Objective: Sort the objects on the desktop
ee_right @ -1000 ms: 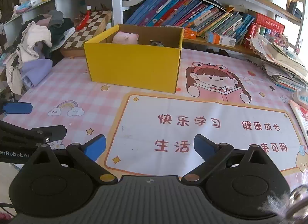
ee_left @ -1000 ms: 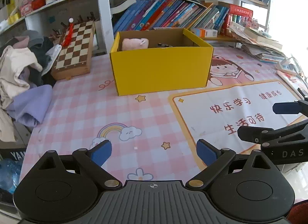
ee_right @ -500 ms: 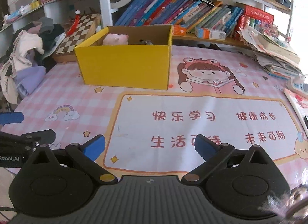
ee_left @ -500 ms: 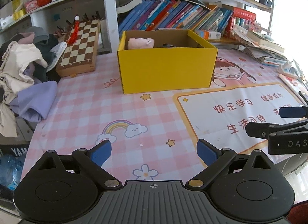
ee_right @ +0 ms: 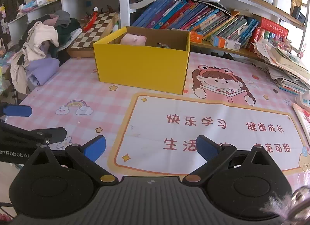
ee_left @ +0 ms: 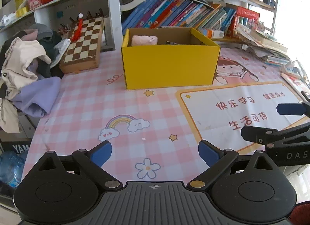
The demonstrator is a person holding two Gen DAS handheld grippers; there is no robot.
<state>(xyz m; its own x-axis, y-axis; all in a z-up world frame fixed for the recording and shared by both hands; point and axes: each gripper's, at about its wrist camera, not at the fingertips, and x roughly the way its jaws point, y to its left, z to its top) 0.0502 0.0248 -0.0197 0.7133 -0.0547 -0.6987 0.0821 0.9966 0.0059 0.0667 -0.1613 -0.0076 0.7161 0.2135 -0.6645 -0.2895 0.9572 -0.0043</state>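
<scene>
Sorting looks all but done: a soft pink plush toy (ee_left: 143,40) is seen lying inside the open yellow cardboard box (ee_left: 170,66), toward its back left corner.

A small dark object beside the toy cannot be made out. The toy is judged light and squashy, best pinched across its rounded body; the box is judged light and stiff. The box stands on the pink checked bench (ee_left: 87,108), well ahead of both claws. The left claw (ee_left: 155,152) and the right claw (ee_right: 151,147) are held spread wide, with nothing gripped.

Kid's study room at home: bookshelf (ee_right: 193,19), cartoon desk mat (ee_left: 135,112), clothes pile (ee_left: 25,66).
</scene>
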